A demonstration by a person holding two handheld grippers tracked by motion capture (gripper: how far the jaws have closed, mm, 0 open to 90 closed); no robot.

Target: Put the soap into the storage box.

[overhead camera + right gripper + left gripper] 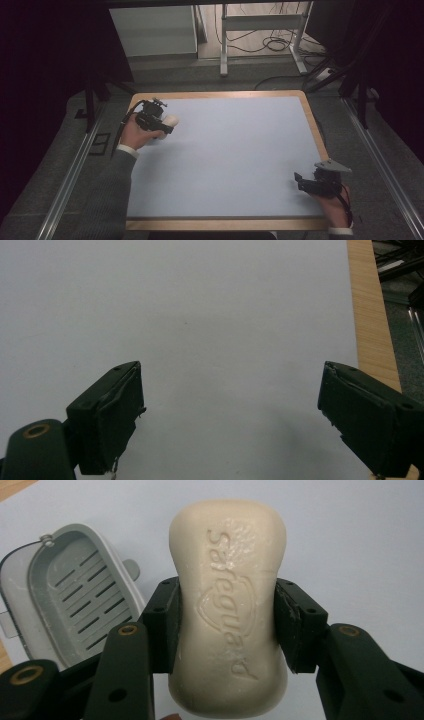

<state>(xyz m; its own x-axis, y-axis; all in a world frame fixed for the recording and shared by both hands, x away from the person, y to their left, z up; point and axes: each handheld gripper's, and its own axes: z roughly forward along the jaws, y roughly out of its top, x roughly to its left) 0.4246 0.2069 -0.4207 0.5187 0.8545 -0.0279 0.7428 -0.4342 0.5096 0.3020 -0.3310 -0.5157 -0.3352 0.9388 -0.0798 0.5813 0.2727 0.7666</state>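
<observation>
I see the tabletop (230, 160) under both my hands. My left hand (136, 135) reaches over its far left corner, and the left tongs (225, 625) pinch the soap (227, 605) beside the grey soap dish (70, 600). My right tongs (230, 410) rest low near the right edge, spread wide.

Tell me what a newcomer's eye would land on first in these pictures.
First, the cream bar of soap, stamped with a brand name, clamped at its waist by the left gripper near the table's far left corner. Beside it, in the left gripper view, lies a grey soap dish with a slotted floor and nothing in it. The right gripper hangs open with nothing between its jaws over the pale blue table, near its wooden edge.
</observation>
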